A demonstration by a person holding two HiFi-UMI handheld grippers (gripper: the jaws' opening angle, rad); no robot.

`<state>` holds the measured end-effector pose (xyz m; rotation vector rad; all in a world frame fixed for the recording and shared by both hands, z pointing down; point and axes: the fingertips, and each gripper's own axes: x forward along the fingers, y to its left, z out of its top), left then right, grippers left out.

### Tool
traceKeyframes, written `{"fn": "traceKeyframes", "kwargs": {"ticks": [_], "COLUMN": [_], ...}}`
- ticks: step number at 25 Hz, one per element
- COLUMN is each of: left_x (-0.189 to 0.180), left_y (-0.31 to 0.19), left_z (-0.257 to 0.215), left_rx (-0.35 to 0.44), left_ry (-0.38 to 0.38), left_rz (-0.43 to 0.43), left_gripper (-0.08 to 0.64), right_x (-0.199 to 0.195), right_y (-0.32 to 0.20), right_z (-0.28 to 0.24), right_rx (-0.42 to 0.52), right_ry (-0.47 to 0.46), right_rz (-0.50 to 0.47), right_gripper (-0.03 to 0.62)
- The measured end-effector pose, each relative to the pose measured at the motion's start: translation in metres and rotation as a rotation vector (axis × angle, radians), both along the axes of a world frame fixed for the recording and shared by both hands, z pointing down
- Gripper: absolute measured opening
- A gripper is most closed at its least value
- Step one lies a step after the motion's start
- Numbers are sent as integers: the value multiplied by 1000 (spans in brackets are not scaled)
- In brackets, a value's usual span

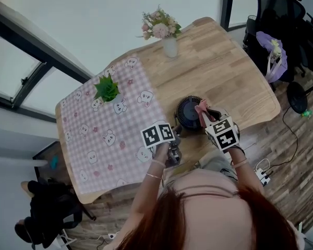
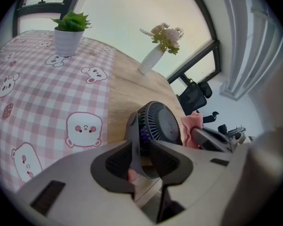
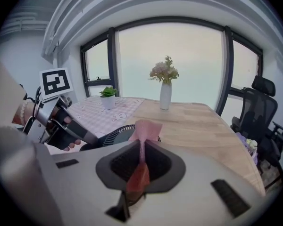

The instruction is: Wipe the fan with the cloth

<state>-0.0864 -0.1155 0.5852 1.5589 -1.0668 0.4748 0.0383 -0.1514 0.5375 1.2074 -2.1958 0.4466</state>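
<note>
A small black round fan (image 1: 189, 113) stands near the front edge of the wooden table (image 1: 219, 66). My left gripper (image 2: 140, 166) is shut on the fan's stand (image 2: 132, 140), with the grille (image 2: 155, 126) just beyond the jaws. My right gripper (image 3: 141, 166) is shut on a pink cloth (image 3: 144, 131); the cloth (image 1: 202, 108) rests against the fan's right side, and the fan (image 3: 115, 136) shows dark just behind it in the right gripper view. The cloth (image 2: 192, 126) also shows to the right of the grille.
A pink checked tablecloth (image 1: 104, 134) covers the table's left half, with a small potted plant (image 1: 106, 89) on it. A white vase of flowers (image 1: 167, 35) stands at the far side. A black office chair (image 1: 281, 25) is at the right beyond the table.
</note>
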Motion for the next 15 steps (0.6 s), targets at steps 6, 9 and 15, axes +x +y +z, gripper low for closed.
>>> {"fn": "traceKeyframes", "kwargs": {"ticks": [6,9,15], "left_x": [-9,-15,-21], "left_y": [3,6,7], "left_z": [-15,-25,-46], "left_rx": [98,153,291], "left_ry": [-24,-24,-69], "left_rz": [58,77,130], "left_gripper": [110,110,101], "right_x": [-1,-3,-9], "right_y": [14,23,33], "right_z": [-9,-16,-30], "right_rx": [6,36,70], "right_ry": [-52,-45,-142], "right_rz": [65,70,92], "right_gripper": [28,26,26]}}
